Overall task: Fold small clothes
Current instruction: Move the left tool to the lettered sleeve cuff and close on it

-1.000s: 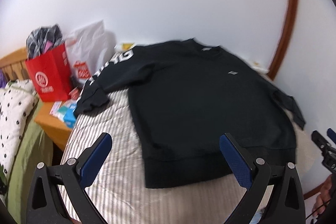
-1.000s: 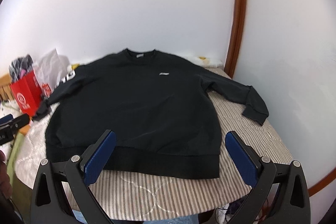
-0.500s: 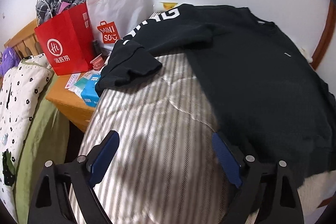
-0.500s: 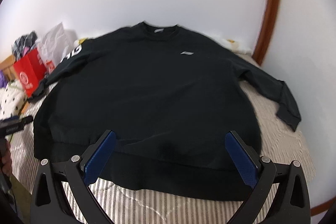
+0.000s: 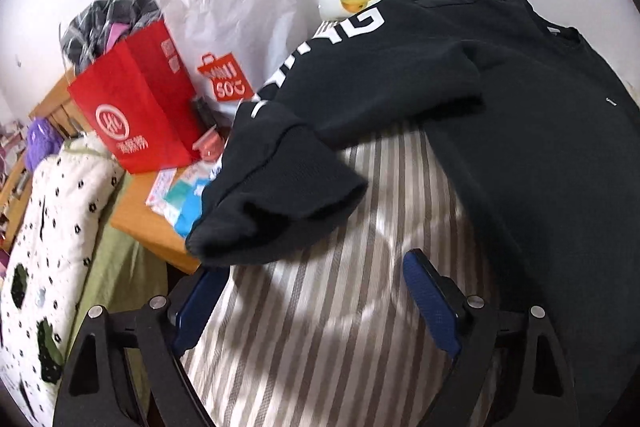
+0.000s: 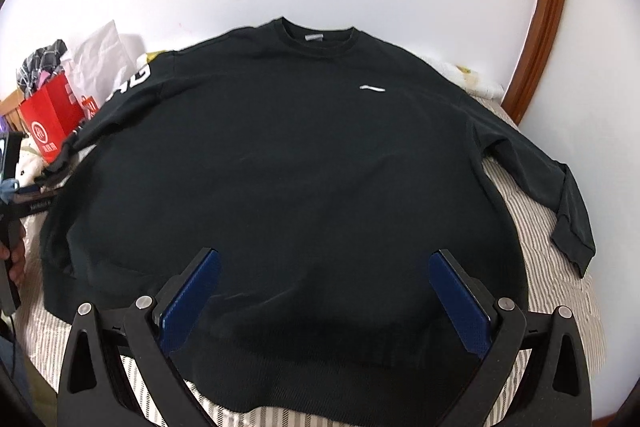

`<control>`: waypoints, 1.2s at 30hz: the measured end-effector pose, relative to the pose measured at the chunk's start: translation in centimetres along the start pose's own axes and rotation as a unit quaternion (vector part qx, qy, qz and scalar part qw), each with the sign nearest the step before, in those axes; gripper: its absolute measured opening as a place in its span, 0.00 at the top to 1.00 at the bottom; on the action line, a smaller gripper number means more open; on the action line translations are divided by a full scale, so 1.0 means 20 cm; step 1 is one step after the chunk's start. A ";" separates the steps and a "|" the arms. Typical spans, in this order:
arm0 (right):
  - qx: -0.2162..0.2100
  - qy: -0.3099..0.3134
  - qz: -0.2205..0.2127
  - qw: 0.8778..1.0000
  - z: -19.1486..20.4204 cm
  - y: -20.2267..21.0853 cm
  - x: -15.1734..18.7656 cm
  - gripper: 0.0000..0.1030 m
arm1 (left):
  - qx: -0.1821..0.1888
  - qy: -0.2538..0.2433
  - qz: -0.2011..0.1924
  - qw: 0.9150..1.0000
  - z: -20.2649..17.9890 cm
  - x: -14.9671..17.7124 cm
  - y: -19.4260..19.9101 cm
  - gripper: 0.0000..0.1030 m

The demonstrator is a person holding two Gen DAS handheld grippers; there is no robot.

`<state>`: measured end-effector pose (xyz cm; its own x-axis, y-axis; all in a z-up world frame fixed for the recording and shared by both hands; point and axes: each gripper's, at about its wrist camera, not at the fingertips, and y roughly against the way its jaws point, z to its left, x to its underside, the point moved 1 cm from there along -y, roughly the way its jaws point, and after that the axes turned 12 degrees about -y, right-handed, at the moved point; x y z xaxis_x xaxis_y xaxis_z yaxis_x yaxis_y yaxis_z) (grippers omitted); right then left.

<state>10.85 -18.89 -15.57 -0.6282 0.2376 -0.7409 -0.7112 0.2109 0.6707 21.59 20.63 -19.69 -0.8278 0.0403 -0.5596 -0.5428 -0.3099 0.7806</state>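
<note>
Item: black sweatshirt (image 6: pixel 288 163), flat, front up on striped bed (image 5: pixel 320 327), white sleeve lettering. Your left tool (image 5: pixel 316 291) & right tool (image 6: pixel 324 287): both agape, holding nothing.

I note a bed (image 6: pixel 552 291) with a grey-and-white striped cover. A black sweatshirt (image 6: pixel 288 163) lies spread flat on it, front up, collar toward the wall. My left-side sleeve (image 5: pixel 288 183) hangs over the bed's edge; the other sleeve (image 6: pixel 560 195) lies on the cover.
</note>
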 end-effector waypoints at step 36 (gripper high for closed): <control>-0.007 -0.075 0.003 0.997 -0.40 0.03 0.06 0.01 | 0.077 -0.019 -0.053 0.995 -0.44 -0.37 0.42 0.66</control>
<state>7.16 -26.15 -16.44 -0.5788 0.3787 -0.7222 -0.7126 0.1956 0.6737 24.45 9.34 -11.45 -0.7677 0.1019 -0.6327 -0.6405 -0.1534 0.7525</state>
